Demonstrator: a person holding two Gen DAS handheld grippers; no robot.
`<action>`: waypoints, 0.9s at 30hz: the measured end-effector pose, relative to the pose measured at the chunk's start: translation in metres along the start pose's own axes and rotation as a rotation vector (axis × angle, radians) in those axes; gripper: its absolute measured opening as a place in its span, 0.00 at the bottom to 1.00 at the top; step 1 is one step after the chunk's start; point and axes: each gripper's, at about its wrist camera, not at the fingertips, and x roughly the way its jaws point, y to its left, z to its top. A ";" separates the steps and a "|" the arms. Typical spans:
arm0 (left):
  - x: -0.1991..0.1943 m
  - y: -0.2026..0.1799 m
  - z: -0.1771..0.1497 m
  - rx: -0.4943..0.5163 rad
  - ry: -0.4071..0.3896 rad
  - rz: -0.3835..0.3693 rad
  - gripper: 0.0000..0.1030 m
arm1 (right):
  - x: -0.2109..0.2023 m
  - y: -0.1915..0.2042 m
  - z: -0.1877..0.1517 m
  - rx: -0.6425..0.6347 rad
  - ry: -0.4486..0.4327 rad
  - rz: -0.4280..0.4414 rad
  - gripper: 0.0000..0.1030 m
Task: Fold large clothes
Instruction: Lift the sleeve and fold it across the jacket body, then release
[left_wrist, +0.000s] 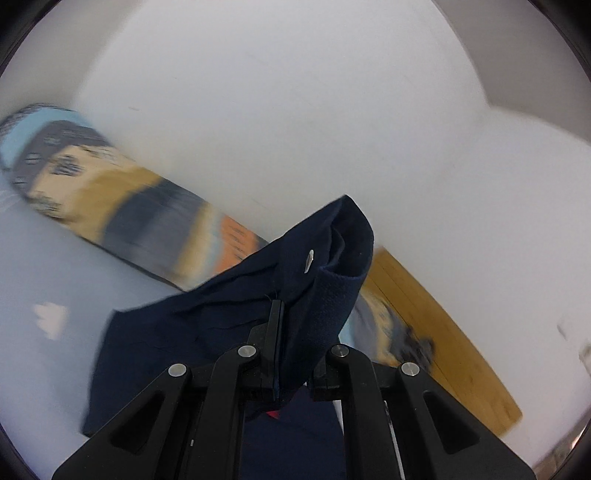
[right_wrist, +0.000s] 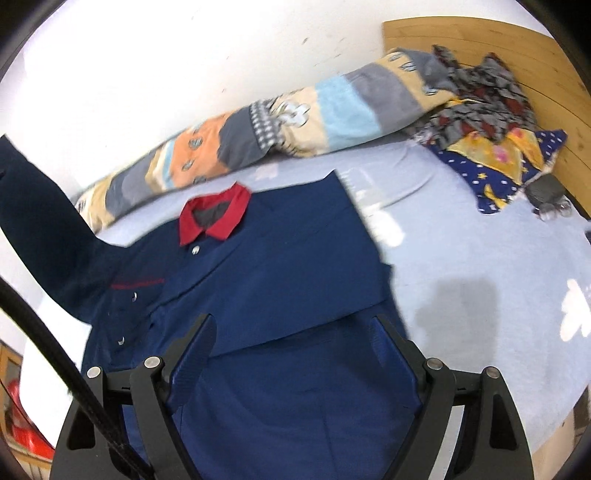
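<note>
A navy blue shirt with a red collar lies face up on a pale blue bed. Its right sleeve is folded across the chest. My right gripper is open and empty, just above the shirt's lower front. My left gripper is shut on the cuff of the other sleeve, which has a silver snap, and holds it lifted off the bed. That raised sleeve shows at the left of the right wrist view.
A rolled patchwork blanket lies along the white wall behind the shirt. Crumpled patterned clothes sit by the wooden headboard at the right. A black cable crosses the lower left.
</note>
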 end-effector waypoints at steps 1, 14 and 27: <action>0.013 -0.019 -0.012 0.025 0.024 -0.007 0.09 | -0.008 -0.007 0.001 0.016 -0.017 0.002 0.86; 0.206 -0.127 -0.299 0.216 0.487 0.037 0.09 | -0.072 -0.073 0.012 0.128 -0.178 -0.052 0.86; 0.179 -0.095 -0.353 0.289 0.632 0.027 0.77 | -0.063 -0.068 0.013 0.113 -0.165 -0.051 0.86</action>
